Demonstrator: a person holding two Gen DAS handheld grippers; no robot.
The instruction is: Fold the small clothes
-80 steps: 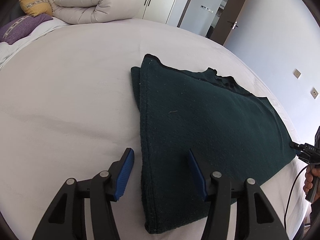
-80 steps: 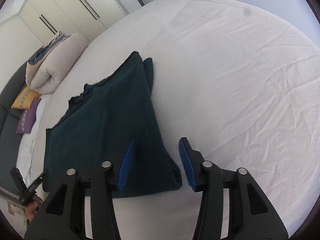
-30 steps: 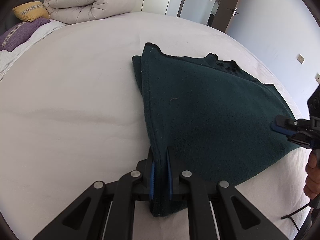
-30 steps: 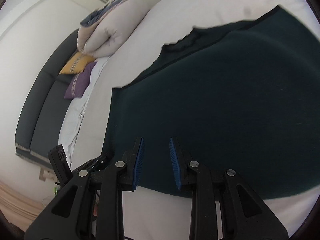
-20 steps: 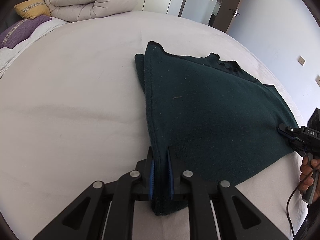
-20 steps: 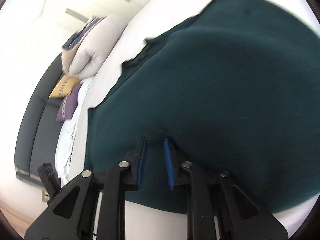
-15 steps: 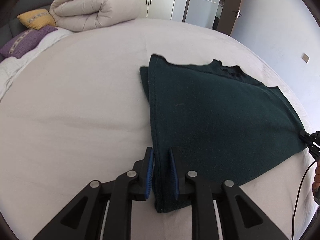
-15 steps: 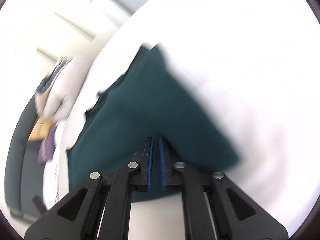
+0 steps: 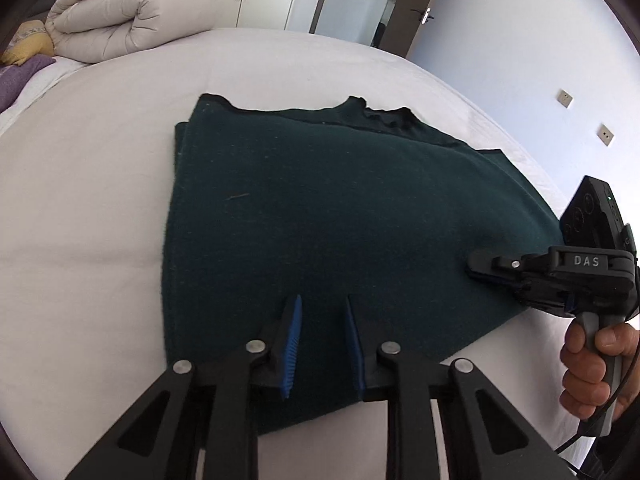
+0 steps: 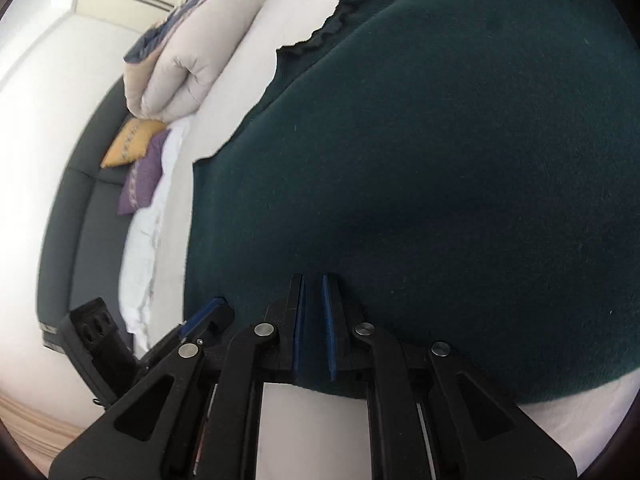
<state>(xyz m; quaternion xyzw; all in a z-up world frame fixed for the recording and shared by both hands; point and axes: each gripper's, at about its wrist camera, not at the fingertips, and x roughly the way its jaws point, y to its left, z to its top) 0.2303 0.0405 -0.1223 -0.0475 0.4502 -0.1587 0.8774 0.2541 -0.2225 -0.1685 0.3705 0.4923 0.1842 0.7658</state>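
A: Where does the garment lie, and how much room is around it?

B: The dark green sweater (image 9: 340, 216) lies folded and flat on the white bed (image 9: 100, 184). In the left wrist view, bare sheet runs wide to its left and beyond its far edge, with a narrower strip on the right. Its left edge is a straight fold, the neckline sits at the far edge, and the near hem is just in front of the camera. A rolled beige duvet (image 9: 120, 20) and a yellow pillow (image 10: 132, 142) beside a purple pillow (image 10: 140, 176) sit well apart at the head of the bed.

A: And the left hand-held gripper (image 9: 322, 312)?

B: Its blue pads (image 9: 294, 340) stand a little apart over the near hem; the jaws have just been opening. Cloth lies under and between them, but the pads do not press on it.

A: The right hand-held gripper (image 10: 314, 280)?

B: Its jaws are drawn nearly together at the sweater's near right edge, and dark cloth shows in the thin slot between the pads, so it is clamped on the fabric. From the left wrist view it lies low across that right corner, with the person's hand (image 9: 592, 364) wrapped around the handle.
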